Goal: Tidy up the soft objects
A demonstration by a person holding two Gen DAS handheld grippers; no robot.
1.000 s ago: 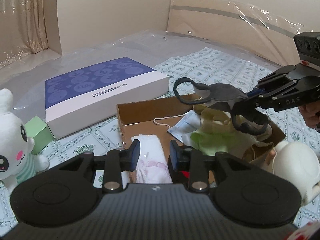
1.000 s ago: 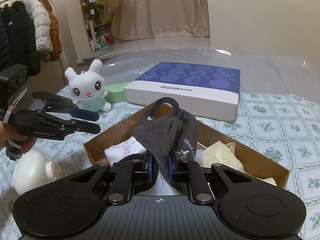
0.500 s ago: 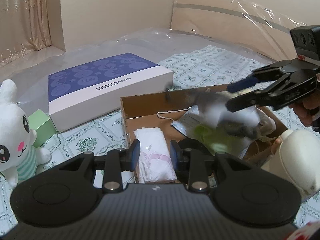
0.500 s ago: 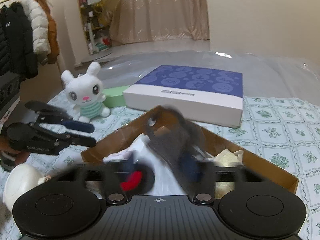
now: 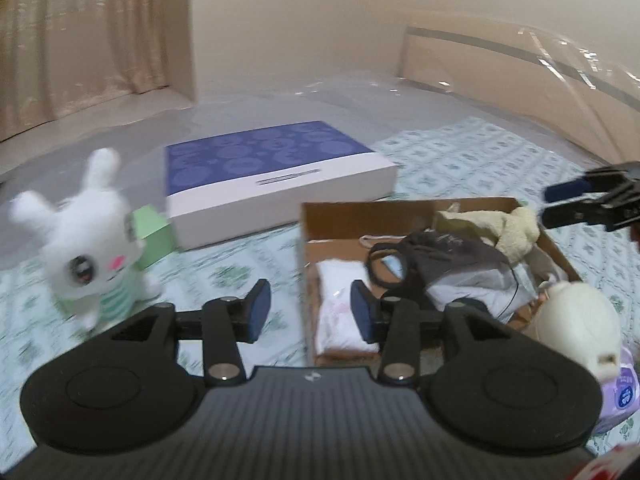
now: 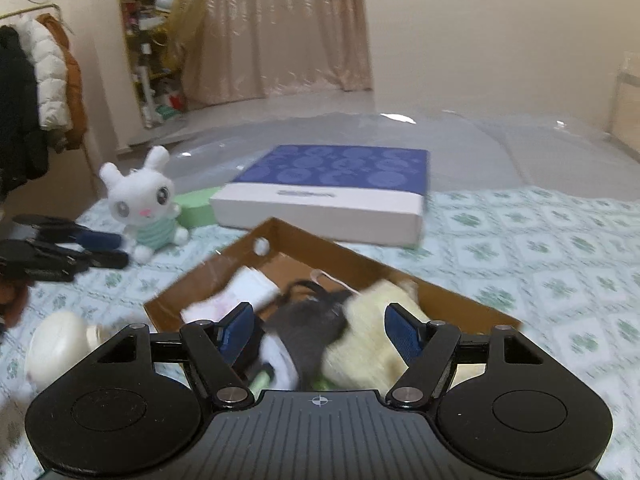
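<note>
A shallow cardboard box [image 5: 340, 226] [image 6: 360, 258] lies on the patterned bedsheet. In it lie a dark grey face mask [image 5: 440, 254] [image 6: 312, 326], a folded white cloth [image 5: 342, 304] [image 6: 244, 294] and a pale yellow plush cloth [image 5: 508, 228] [image 6: 372, 344]. My right gripper [image 6: 318, 332] is open and empty above the box, also seen at the right of the left wrist view [image 5: 560, 204]. My left gripper [image 5: 308, 312] is open and empty near the box's left edge; it shows in the right wrist view [image 6: 108, 250]. A white bunny plush [image 5: 86, 240] [image 6: 144, 204] stands left of the box.
A blue and white flat box [image 5: 276, 176] [image 6: 332, 188] lies behind the cardboard box, a small green box [image 5: 154, 236] [image 6: 196, 206] beside the bunny. A cream round object [image 5: 576, 320] [image 6: 60, 344] lies at the box's near corner. Clear plastic sheet covers the far bed.
My right gripper opened and let go of the grey mask, which dropped into the box. The right gripper pulled back. My left gripper swung left, so the bunny is more in view.
</note>
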